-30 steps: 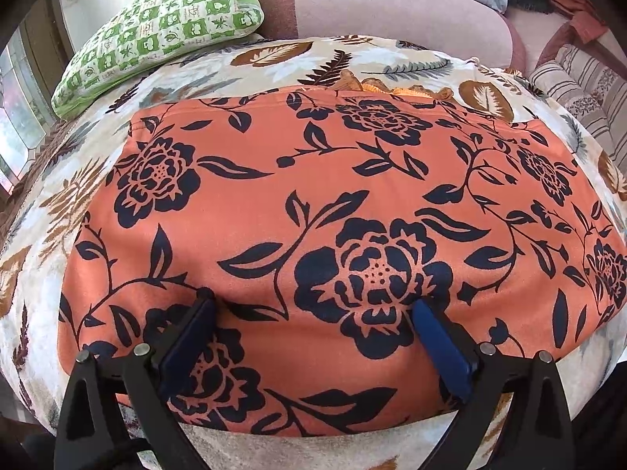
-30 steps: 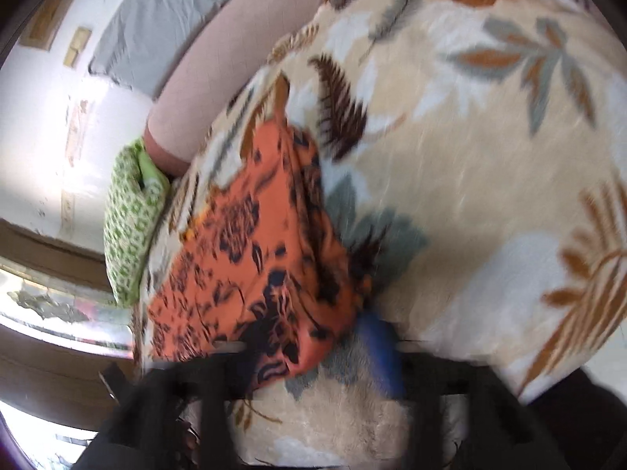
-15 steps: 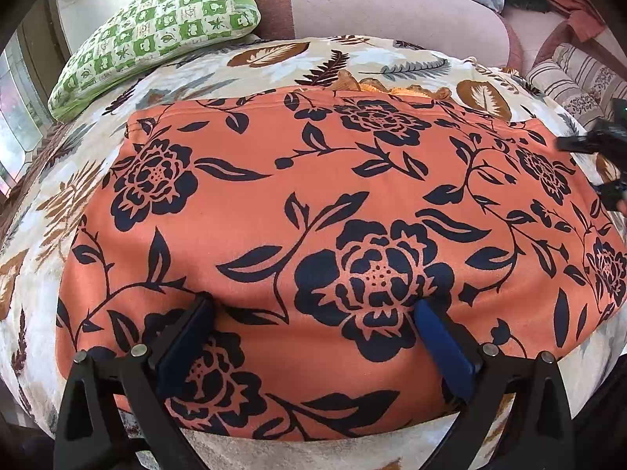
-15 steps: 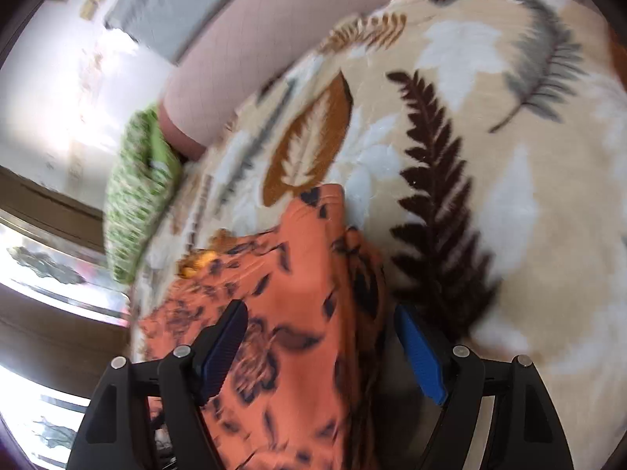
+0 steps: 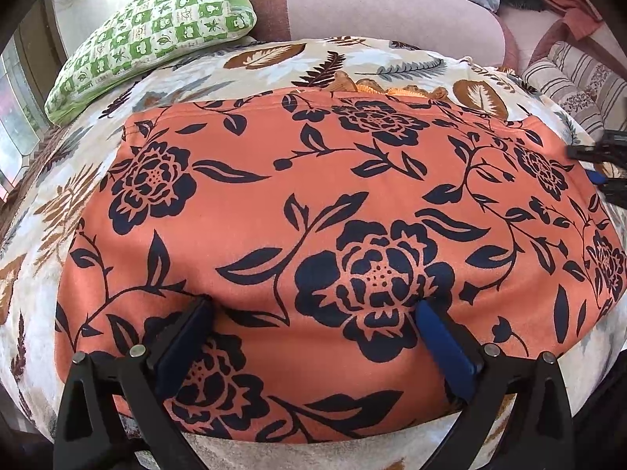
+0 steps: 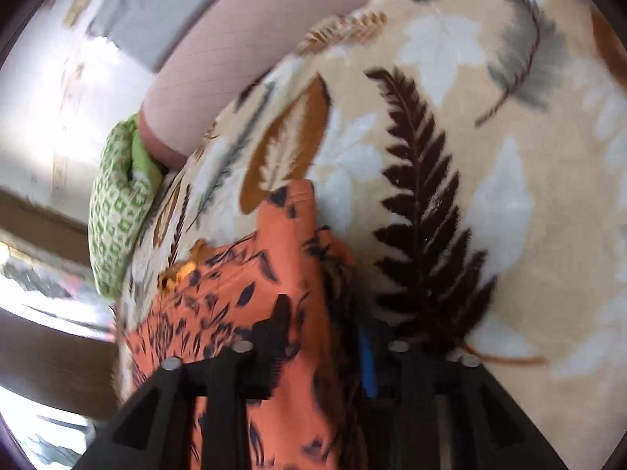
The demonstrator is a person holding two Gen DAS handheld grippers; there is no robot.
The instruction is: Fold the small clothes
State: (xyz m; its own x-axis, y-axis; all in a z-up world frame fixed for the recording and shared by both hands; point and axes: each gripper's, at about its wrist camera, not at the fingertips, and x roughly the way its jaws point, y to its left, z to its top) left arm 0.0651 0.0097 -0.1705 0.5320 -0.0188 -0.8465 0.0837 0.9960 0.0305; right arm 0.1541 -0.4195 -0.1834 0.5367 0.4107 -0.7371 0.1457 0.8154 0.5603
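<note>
An orange garment (image 5: 313,180) with dark blue flowers lies spread flat on a leaf-print blanket (image 5: 274,55). My left gripper (image 5: 313,309) is open wide, both blue pads resting on the cloth near its near edge. My right gripper (image 5: 599,168) shows at the garment's right edge in the left wrist view. In the blurred right wrist view, my right gripper (image 6: 325,325) straddles the garment's (image 6: 290,235) folded side edge. Its jaws are closing with the cloth between them, a gap still showing.
A green checked pillow (image 5: 156,27) lies at the far left of the bed. A pink bolster (image 5: 392,8) runs along the back. Striped cushions (image 5: 580,78) sit at the far right. Bare blanket (image 6: 490,156) stretches to the right of the garment.
My right gripper has slid along the blanket up to the garment's right edge and narrowed its jaws around it. My left gripper and the cloth under it have stayed put.
</note>
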